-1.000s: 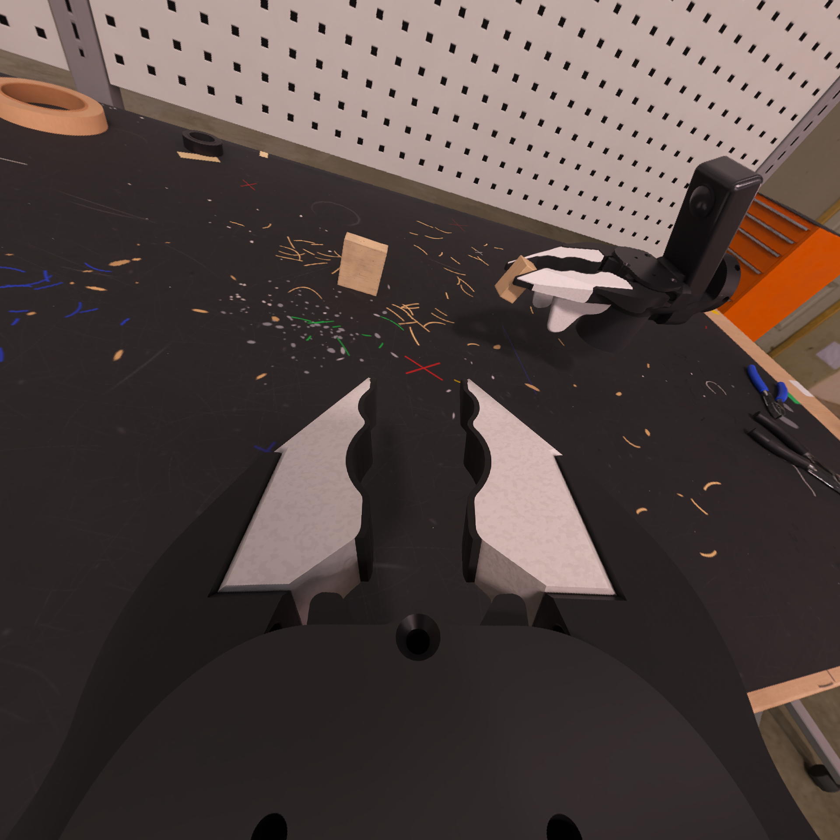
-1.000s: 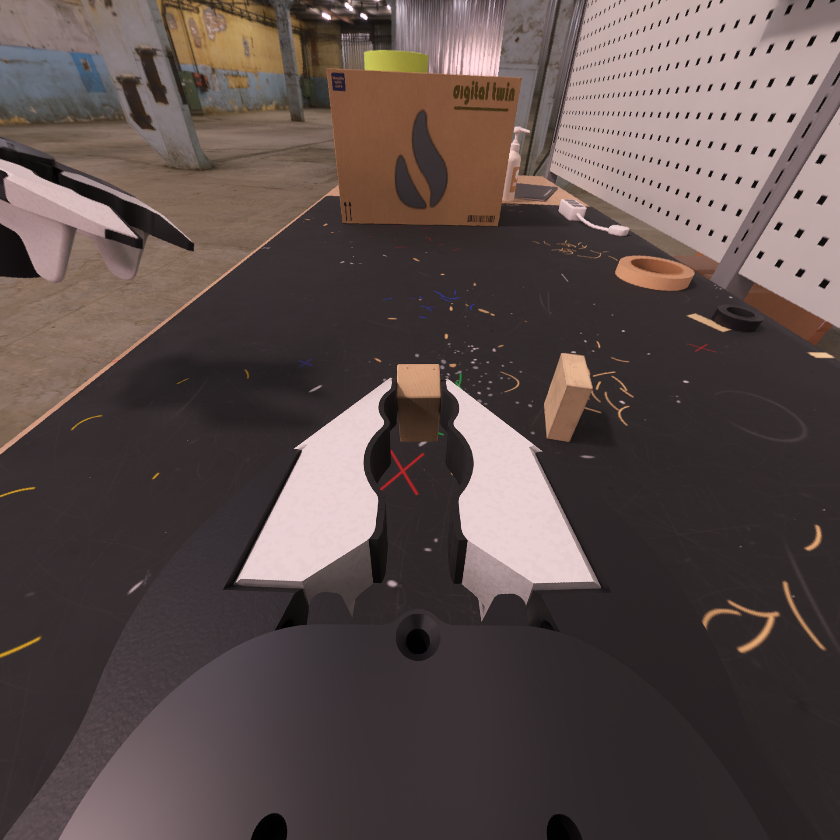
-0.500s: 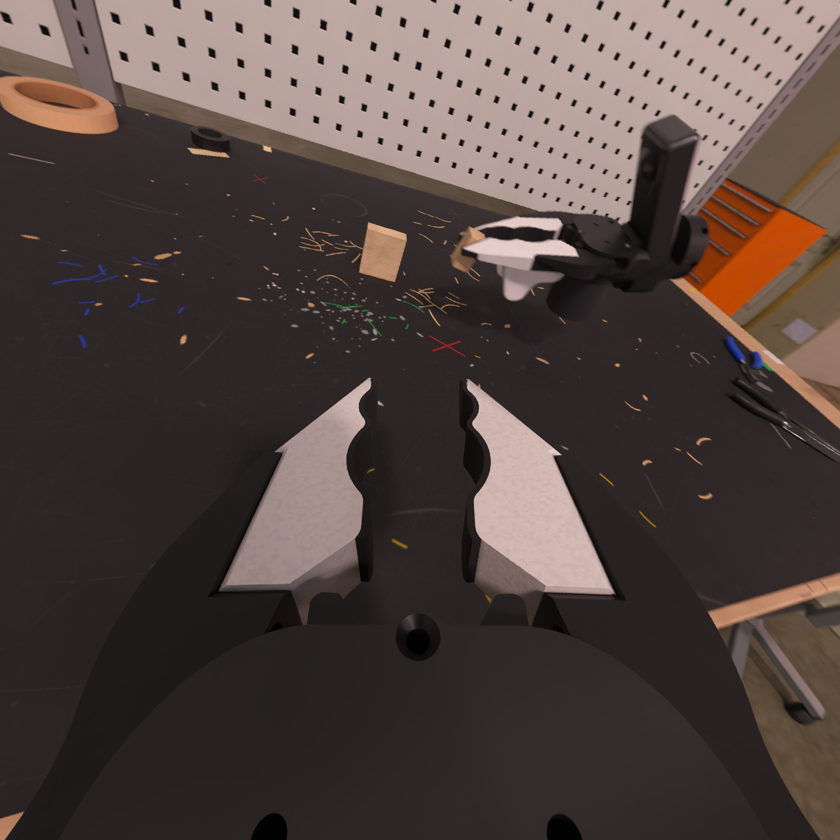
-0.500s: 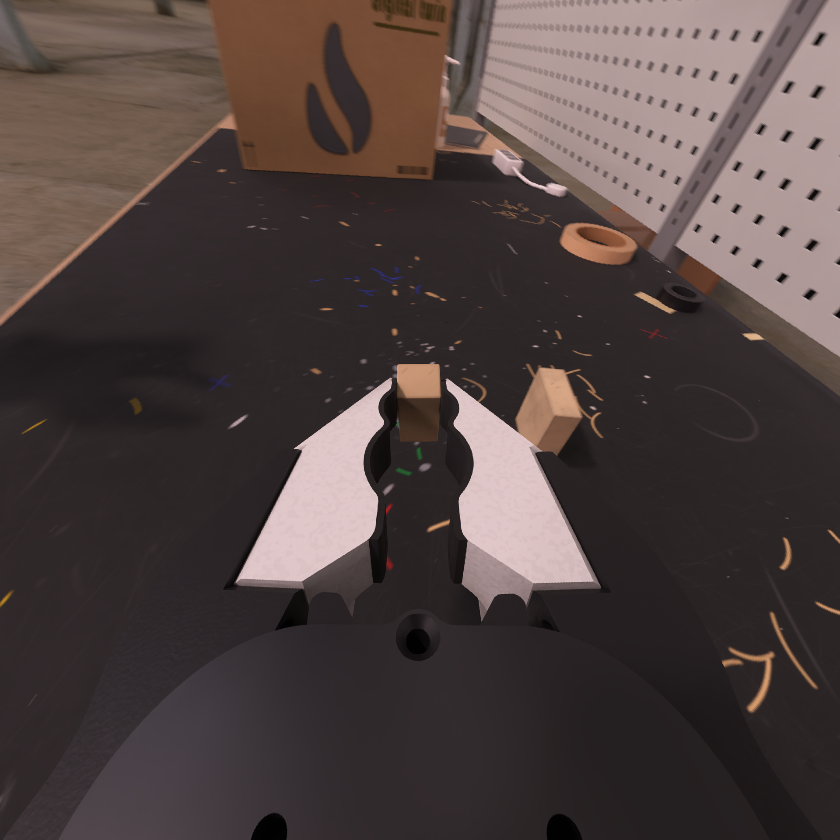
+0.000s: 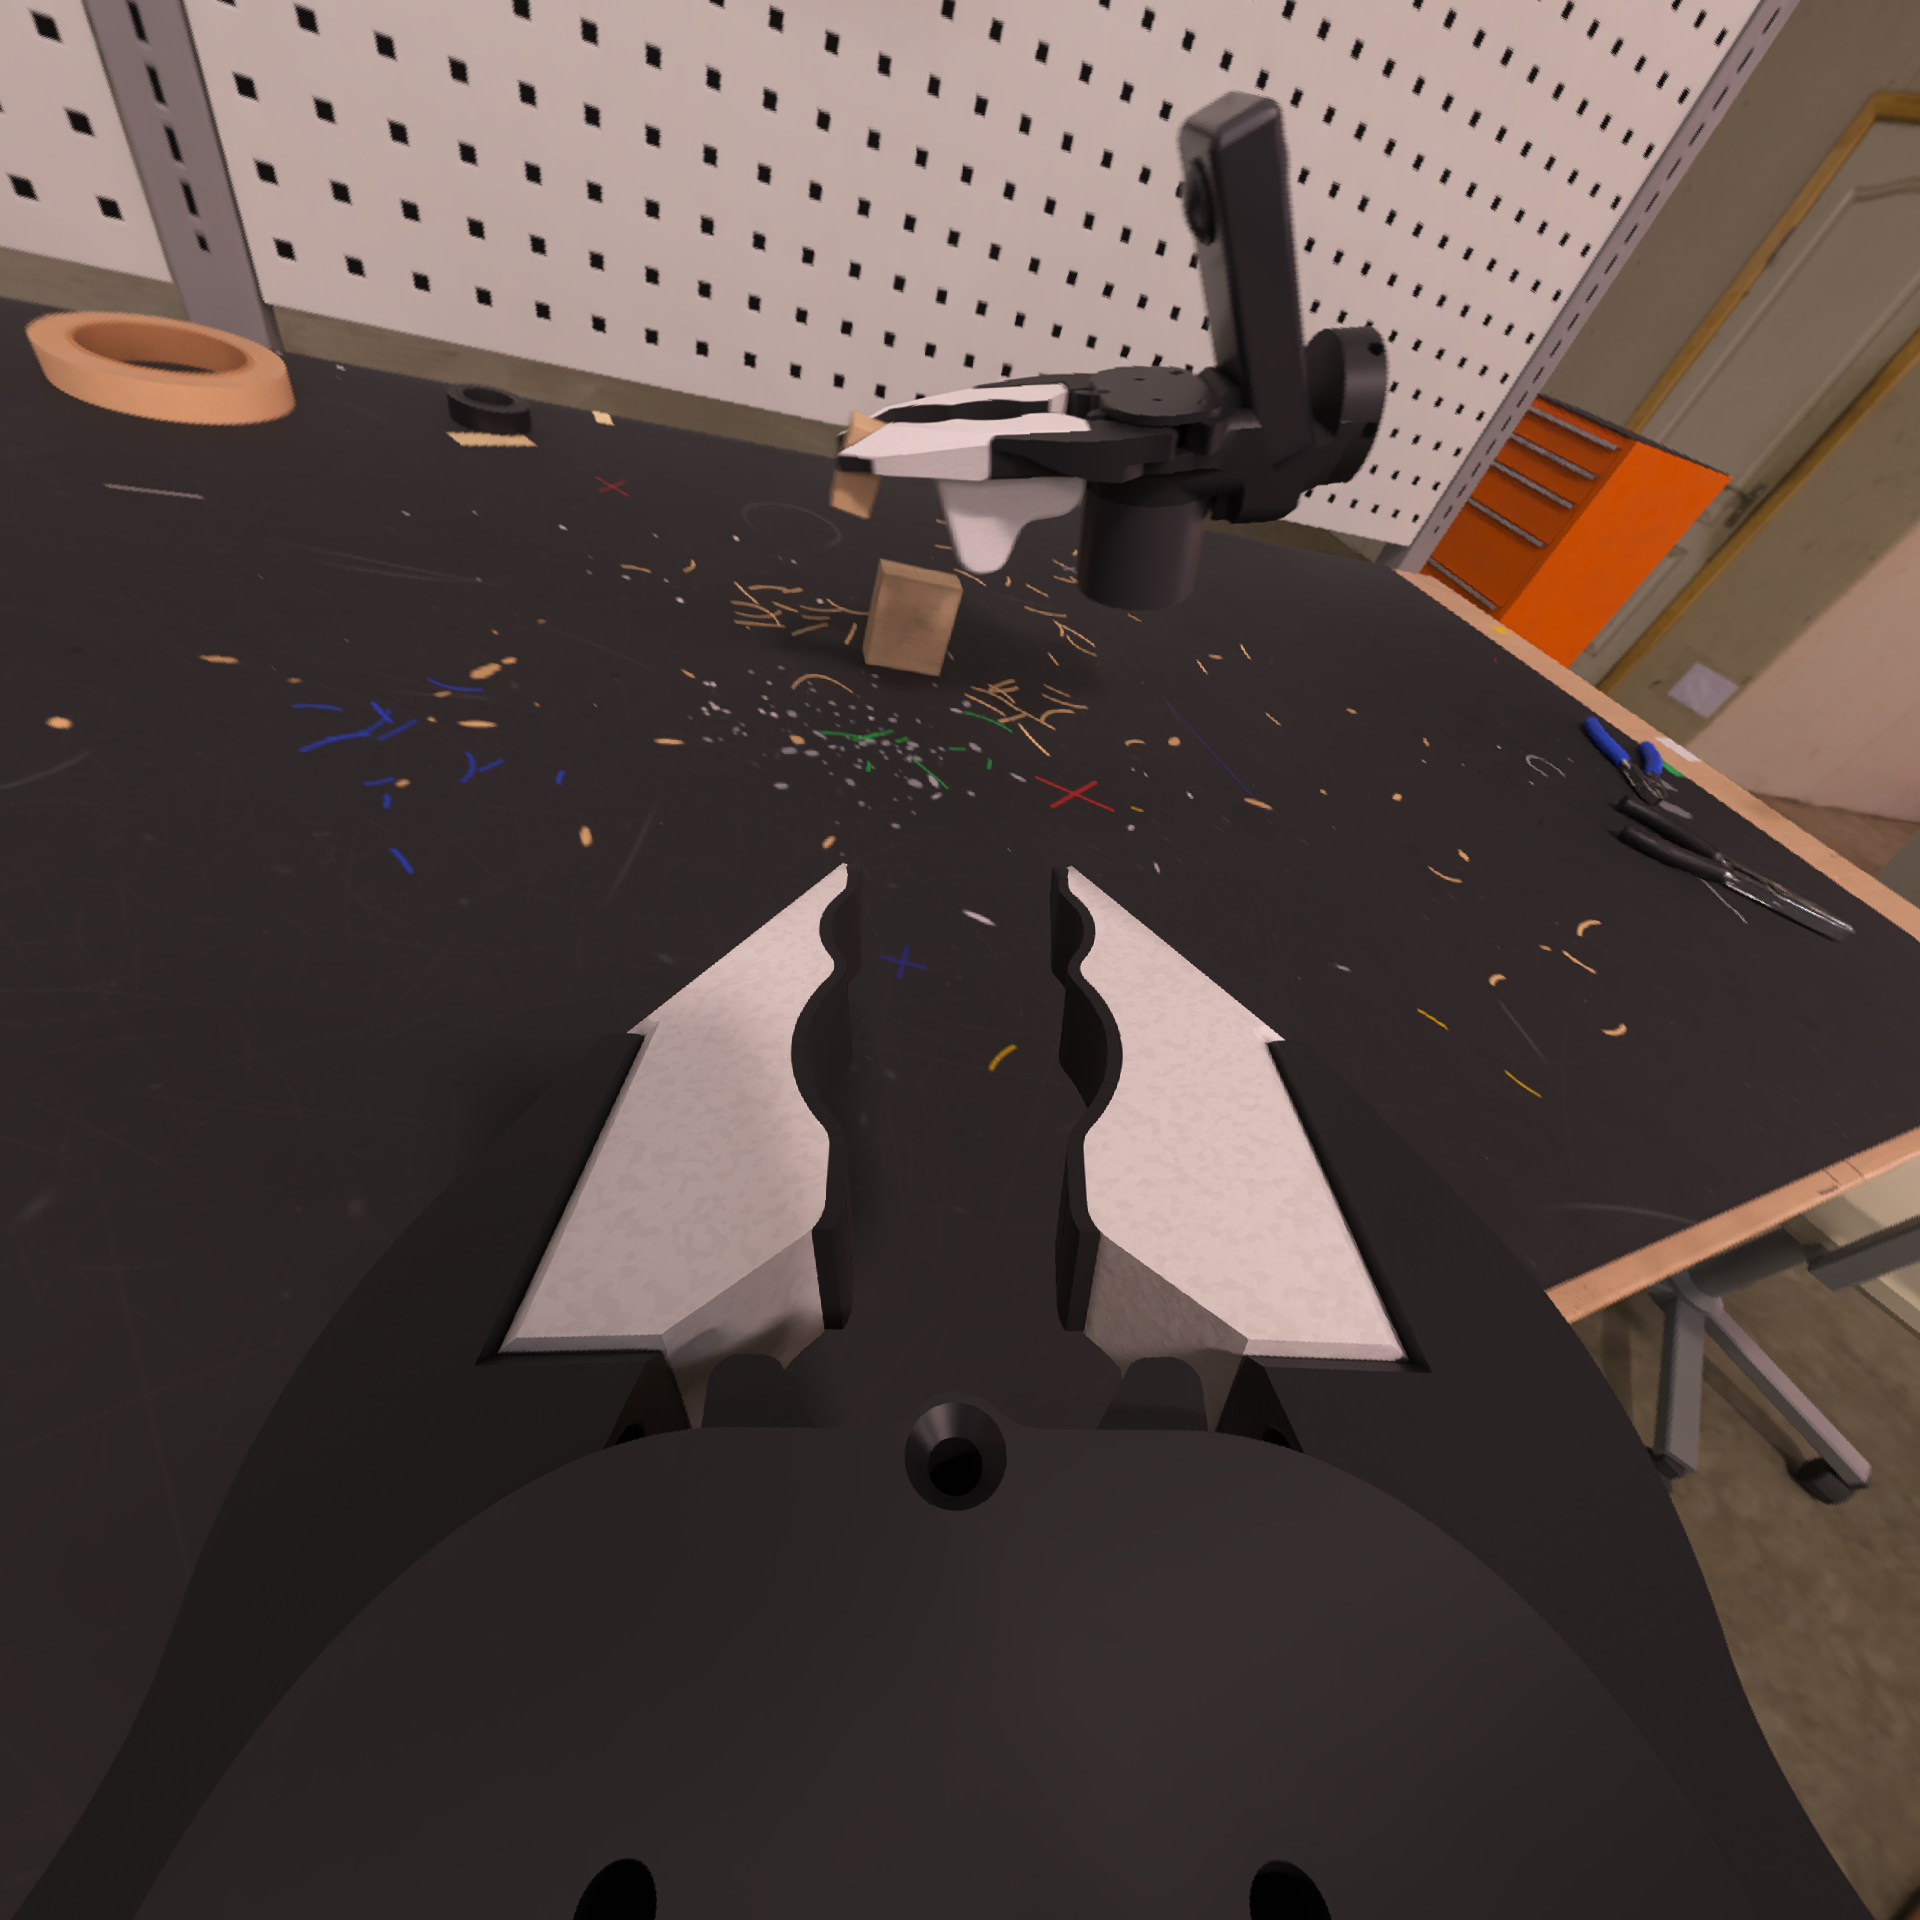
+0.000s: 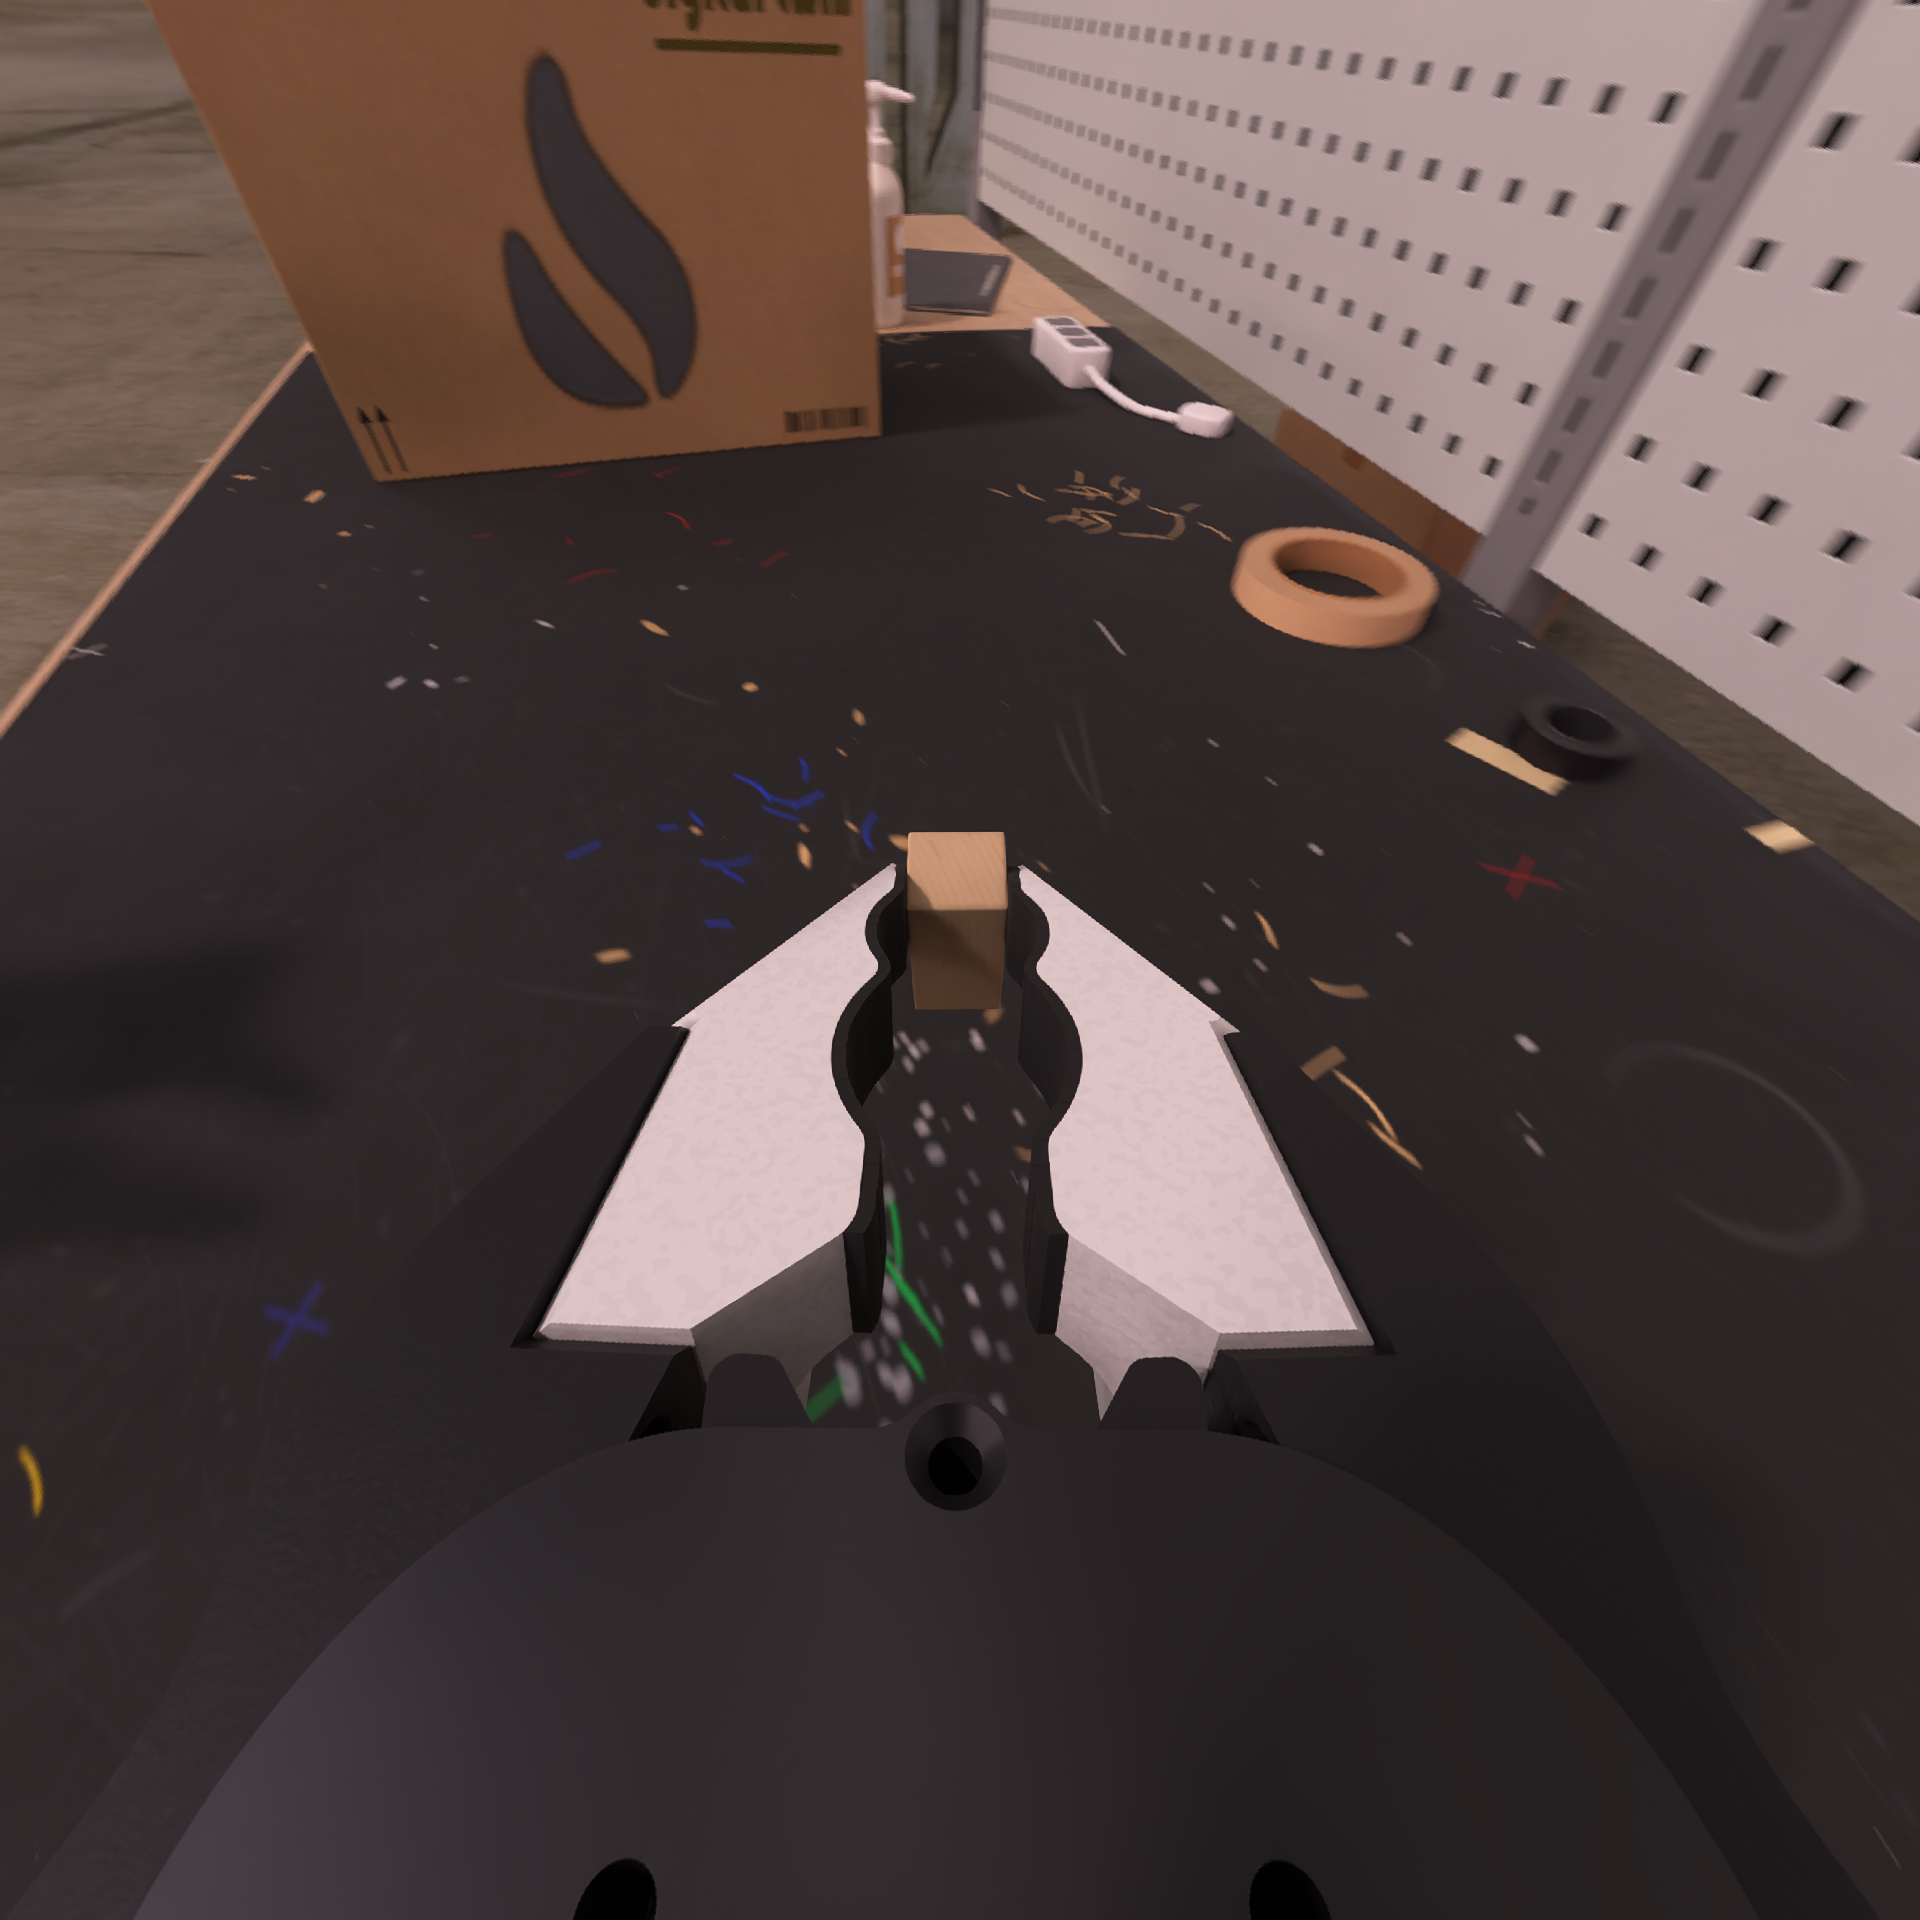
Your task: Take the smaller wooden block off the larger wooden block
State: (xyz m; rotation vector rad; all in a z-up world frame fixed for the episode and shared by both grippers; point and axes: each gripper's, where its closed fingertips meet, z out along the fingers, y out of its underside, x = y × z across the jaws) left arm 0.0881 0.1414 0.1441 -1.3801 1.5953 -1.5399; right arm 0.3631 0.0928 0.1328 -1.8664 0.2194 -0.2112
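The larger wooden block [image 5: 912,630] lies alone on the black table, seen in the left wrist view. My right gripper [image 6: 956,883] is shut on the smaller wooden block [image 6: 956,920], which sticks out between its fingertips. In the left wrist view the right gripper [image 5: 868,457] hovers in the air above and just behind the larger block, with the small block [image 5: 854,488] at its tip. My left gripper [image 5: 954,878] is open and empty, well in front of the larger block. The larger block is out of the right wrist view.
A tan ring [image 6: 1335,585] and a small black ring [image 6: 1574,736] lie near the pegboard. A cardboard box [image 6: 582,229] stands at the far end. Pliers [image 5: 1631,758] lie at the right edge. Shavings litter the table [image 5: 312,987].
My right gripper has carried the small block up and over past the larger block, which has left its view. My left gripper has drawn back from the blocks.
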